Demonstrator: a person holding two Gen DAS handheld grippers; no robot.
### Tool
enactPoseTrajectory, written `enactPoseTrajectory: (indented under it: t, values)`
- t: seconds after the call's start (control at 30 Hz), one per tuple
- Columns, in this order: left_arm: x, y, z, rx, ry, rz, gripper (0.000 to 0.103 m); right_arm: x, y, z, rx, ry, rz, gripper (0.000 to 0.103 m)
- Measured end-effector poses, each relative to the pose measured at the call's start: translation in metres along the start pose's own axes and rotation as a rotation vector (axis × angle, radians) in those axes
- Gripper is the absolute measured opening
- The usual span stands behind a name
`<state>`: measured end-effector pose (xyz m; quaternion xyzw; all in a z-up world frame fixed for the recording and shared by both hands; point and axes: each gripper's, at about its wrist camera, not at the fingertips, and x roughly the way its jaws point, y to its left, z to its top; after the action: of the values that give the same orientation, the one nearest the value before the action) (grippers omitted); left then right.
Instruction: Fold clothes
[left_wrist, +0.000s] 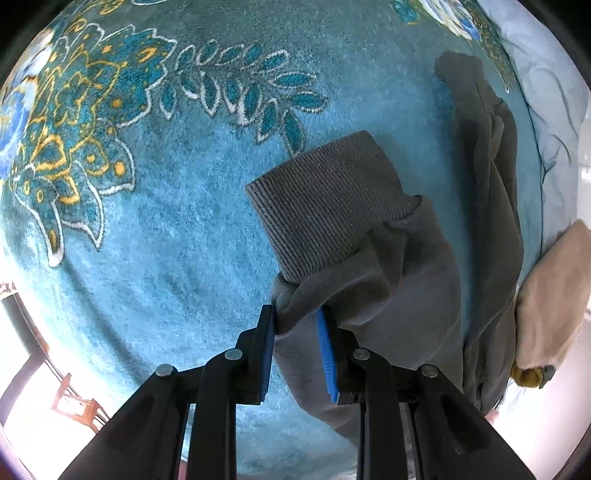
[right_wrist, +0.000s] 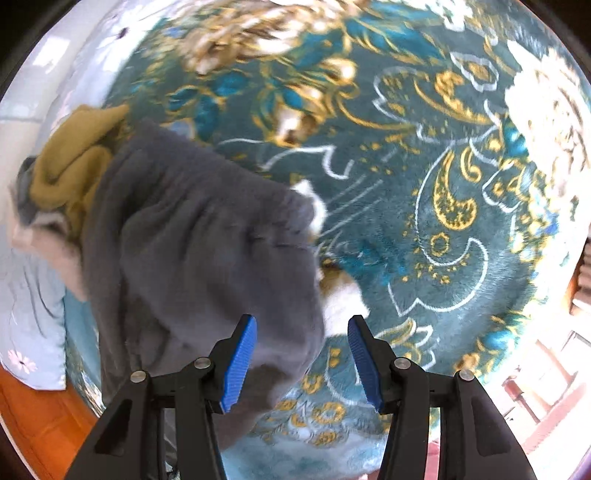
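A grey sweatshirt lies on a teal patterned carpet. In the left wrist view its sleeve (left_wrist: 388, 266) ends in a ribbed cuff (left_wrist: 325, 199), and the body (left_wrist: 487, 184) stretches away at the right. My left gripper (left_wrist: 297, 317) is shut on the sleeve fabric just below the cuff. In the right wrist view the grey sweatshirt (right_wrist: 192, 251) spreads from the left to the centre. My right gripper (right_wrist: 301, 332) is open, its left finger over the grey cloth's edge, gripping nothing.
A mustard garment (right_wrist: 70, 162) and a beige one (left_wrist: 550, 295) lie bunched by the sweatshirt. Light blue bedding (left_wrist: 554, 92) borders the carpet (left_wrist: 166, 240). Wooden furniture (left_wrist: 74, 402) and an orange wooden floor (right_wrist: 33, 417) show at the edges.
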<state>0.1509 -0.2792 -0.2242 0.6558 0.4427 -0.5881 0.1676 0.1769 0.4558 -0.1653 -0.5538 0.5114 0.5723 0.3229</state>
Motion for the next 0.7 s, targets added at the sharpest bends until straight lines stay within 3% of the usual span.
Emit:
enactPoseTrajectory:
  t: [0.13,0.33,0.37,0.4,0.47,0.5,0.57,0.7]
  values:
    - [0.000,0.010,0.000,-0.052,-0.030,-0.028,0.023,0.008,-0.019,0.012,0.079,-0.041,0.110,0.055]
    - [-0.002,0.020,0.000,-0.086,-0.062,-0.040,0.023,0.031,-0.024,0.029,0.101,-0.012,0.184,0.054]
    - [-0.002,0.021,0.001,-0.092,-0.066,-0.046,0.023,0.033,-0.022,0.030,0.103,-0.010,0.193,0.052]
    - [-0.003,0.022,0.001,-0.098,-0.070,-0.051,0.023,0.035,-0.021,0.030,0.109,-0.007,0.202,0.042]
    - [-0.005,0.025,0.001,-0.106,-0.082,-0.052,0.021,0.035,-0.018,0.029,0.121,-0.001,0.214,0.031]
    - [-0.006,0.026,0.000,-0.109,-0.089,-0.047,0.013,0.032,-0.017,0.028,0.119,-0.002,0.220,0.024]
    - [-0.013,0.027,0.000,-0.111,-0.113,-0.025,0.006,0.018,-0.013,0.027,0.084,-0.025,0.226,0.020]
    - [-0.039,0.027,0.001,-0.115,-0.186,-0.042,0.004,-0.028,-0.011,0.027,0.037,-0.103,0.292,0.014]
